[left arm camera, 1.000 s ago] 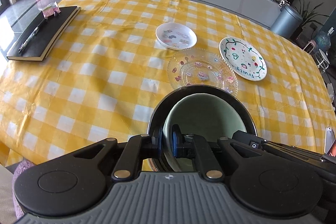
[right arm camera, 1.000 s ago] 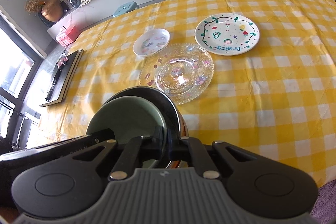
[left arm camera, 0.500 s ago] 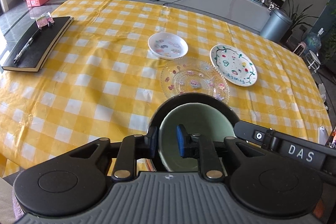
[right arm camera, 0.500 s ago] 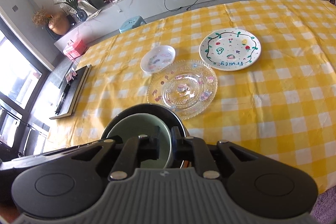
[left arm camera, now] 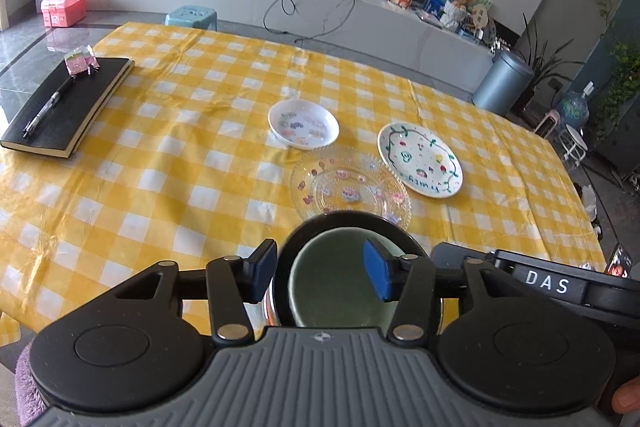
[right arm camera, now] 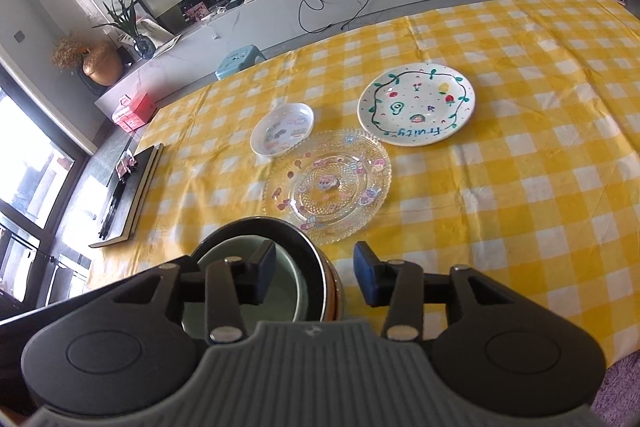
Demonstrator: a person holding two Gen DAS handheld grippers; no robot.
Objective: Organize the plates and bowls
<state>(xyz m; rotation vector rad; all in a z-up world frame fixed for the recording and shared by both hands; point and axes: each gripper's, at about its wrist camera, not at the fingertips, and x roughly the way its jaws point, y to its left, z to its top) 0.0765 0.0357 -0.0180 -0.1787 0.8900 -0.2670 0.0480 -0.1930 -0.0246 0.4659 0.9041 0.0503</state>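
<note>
Bowls (left arm camera: pixel 340 279) nested, both our grippers (left arm camera: pixel 320 273) (right arm camera: pixel 316 273) gape wide above them; next, the glass plate (right arm camera: pixel 328 183) just beyond.

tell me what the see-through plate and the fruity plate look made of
See-through plate: looks like pressed glass, though it could be clear plastic; the checked cloth shows through its beaded rings. Fruity plate: apparently glazed ceramic, opaque glossy white with painted fruit and lettering.
</note>
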